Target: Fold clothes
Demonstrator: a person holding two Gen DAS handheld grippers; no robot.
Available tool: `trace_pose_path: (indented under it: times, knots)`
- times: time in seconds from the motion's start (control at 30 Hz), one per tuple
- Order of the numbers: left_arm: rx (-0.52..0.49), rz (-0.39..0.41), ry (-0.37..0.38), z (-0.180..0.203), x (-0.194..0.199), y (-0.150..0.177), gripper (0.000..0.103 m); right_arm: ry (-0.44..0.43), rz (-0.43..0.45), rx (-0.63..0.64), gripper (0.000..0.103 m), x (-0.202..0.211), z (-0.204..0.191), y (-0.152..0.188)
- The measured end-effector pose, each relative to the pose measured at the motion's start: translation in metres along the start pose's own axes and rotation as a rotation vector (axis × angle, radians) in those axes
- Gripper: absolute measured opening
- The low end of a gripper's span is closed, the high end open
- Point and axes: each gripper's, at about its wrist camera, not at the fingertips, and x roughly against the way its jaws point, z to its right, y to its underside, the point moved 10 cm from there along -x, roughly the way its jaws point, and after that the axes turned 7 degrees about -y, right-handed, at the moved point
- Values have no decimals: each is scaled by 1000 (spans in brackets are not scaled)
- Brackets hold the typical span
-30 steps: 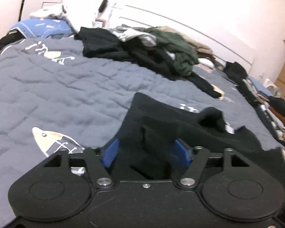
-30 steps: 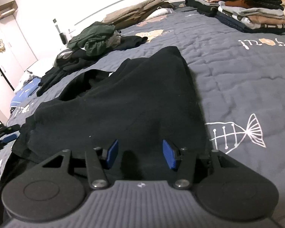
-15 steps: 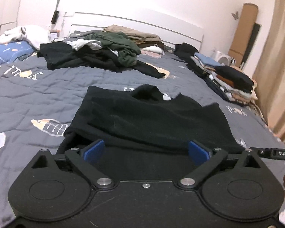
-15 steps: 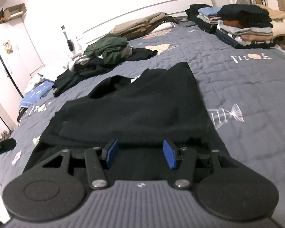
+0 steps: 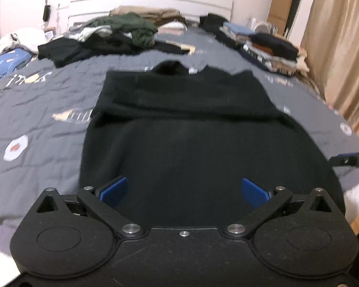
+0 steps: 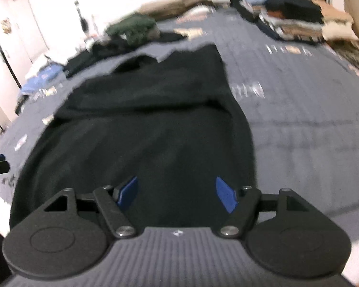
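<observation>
A black sweater [image 5: 191, 124] lies spread on the grey quilted bed [image 5: 43, 110], collar at the far end and sleeves folded across the chest. It also shows in the right wrist view [image 6: 155, 124]. My left gripper [image 5: 184, 192] is open and empty above the sweater's near hem. My right gripper [image 6: 177, 195] is open and empty over the hem's right part. The tip of the right gripper shows at the right edge of the left wrist view [image 5: 351, 160].
A heap of unfolded dark and green clothes [image 5: 122, 35] lies at the far left of the bed. Stacks of folded clothes [image 5: 270, 47] stand at the far right. A beige curtain [image 5: 342, 55] hangs on the right. White wardrobe doors [image 6: 9, 47] stand at left.
Both grippers have pulled back toward the foot of the bed and risen. The left gripper's jaws have opened wider. More of the sweater's lower body is now in view.
</observation>
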Motion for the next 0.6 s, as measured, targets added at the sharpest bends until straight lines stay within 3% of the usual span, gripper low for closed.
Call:
trace_pose_path:
  times: [0.3, 0.6]
  knots:
    - [-37, -204, -38, -41, 14, 45, 102, 45, -202, -28, 72, 25, 18, 51]
    - [27, -364, -54, -71, 0, 82, 102, 66, -344, -25, 72, 9, 24, 88]
